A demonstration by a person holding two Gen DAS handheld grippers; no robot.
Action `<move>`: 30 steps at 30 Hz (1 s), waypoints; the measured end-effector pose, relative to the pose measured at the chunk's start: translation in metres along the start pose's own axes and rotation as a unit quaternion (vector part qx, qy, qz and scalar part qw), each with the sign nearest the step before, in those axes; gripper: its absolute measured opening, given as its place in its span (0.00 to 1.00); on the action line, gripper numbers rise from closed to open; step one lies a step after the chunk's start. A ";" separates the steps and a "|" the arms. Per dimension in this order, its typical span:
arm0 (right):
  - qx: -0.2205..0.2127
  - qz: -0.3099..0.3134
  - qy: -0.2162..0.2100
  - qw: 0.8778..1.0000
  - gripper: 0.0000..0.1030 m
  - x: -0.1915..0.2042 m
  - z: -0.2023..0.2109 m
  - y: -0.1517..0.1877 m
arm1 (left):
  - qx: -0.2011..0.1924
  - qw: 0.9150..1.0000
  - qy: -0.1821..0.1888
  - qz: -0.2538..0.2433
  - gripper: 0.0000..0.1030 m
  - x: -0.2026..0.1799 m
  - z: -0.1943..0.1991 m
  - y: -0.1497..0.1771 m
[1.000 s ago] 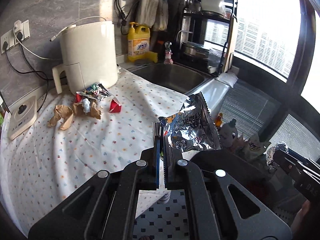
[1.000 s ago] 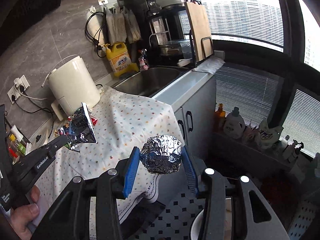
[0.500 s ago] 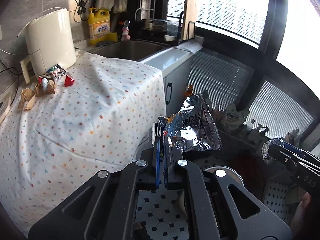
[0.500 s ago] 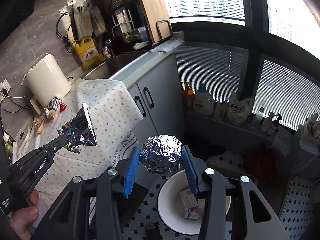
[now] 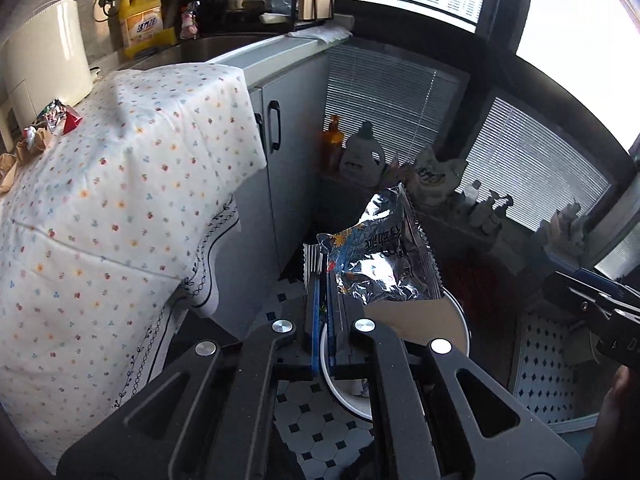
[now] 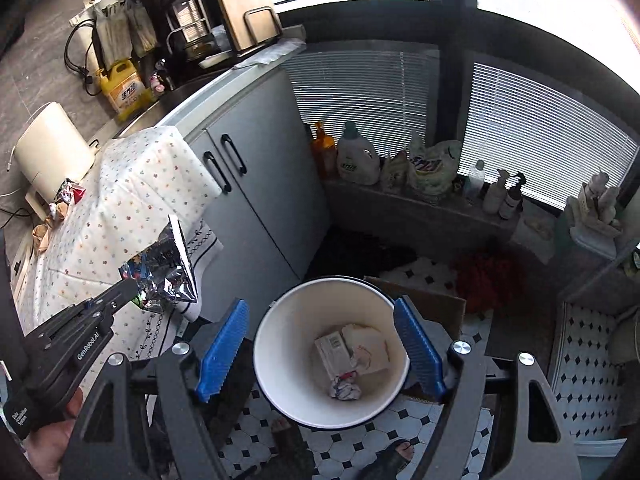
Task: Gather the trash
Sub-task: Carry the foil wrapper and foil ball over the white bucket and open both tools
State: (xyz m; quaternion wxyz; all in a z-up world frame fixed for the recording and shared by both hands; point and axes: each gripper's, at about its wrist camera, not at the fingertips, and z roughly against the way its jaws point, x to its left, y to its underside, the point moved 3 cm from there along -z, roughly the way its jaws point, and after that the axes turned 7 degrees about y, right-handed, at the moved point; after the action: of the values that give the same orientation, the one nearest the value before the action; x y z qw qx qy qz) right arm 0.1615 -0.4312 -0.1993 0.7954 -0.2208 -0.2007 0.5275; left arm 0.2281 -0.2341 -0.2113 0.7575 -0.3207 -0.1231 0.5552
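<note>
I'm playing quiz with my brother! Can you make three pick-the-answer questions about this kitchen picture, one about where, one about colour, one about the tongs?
1. Where is the white bin?
A. On the tiled floor
B. In the sink
C. On the tablecloth

2. What colour are the pads of the right tongs?
A. Red
B. Blue
C. Green

3. What do the left tongs hold?
A. Nothing
B. A spoon
C. A shiny snack bag

Answers: 1 A, tiles surround it; 2 B, both pads look blue; 3 C, they pinch the bag's edge.
</note>
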 end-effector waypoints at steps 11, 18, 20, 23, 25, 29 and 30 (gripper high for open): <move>-0.002 -0.032 0.023 0.999 0.72 -0.059 0.006 0.008 | 0.031 0.998 0.050 -0.030 0.04 -0.055 -0.026 0.008; 0.000 -0.039 0.027 0.999 0.72 -0.073 0.008 0.012 | 0.051 0.995 0.079 -0.021 0.39 -0.065 -0.038 0.016; 0.000 -0.040 0.024 0.999 0.72 -0.073 0.009 0.011 | 0.043 0.996 0.070 -0.020 0.44 -0.062 -0.034 0.013; -0.006 -0.035 0.017 0.999 0.73 -0.067 0.011 0.007 | 0.029 0.998 0.056 -0.014 0.54 -0.054 -0.025 0.005; -0.013 -0.031 0.009 0.999 0.77 -0.059 0.013 0.001 | 0.014 0.999 0.044 -0.008 0.62 -0.044 -0.016 -0.003; -0.026 -0.023 -0.014 0.999 0.79 -0.040 0.017 -0.013 | -0.015 1.000 0.015 -0.002 0.72 -0.023 0.008 -0.021; -0.028 -0.021 -0.022 0.999 0.79 -0.033 0.019 -0.016 | -0.021 1.000 0.009 0.001 0.75 -0.017 0.013 -0.025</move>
State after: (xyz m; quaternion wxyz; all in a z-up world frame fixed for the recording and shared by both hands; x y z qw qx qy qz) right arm 0.1511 -0.4652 -0.1778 0.7951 -0.2275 -0.2373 0.5096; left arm 0.2339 -0.2499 -0.1825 0.7511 -0.3418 -0.1282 0.5502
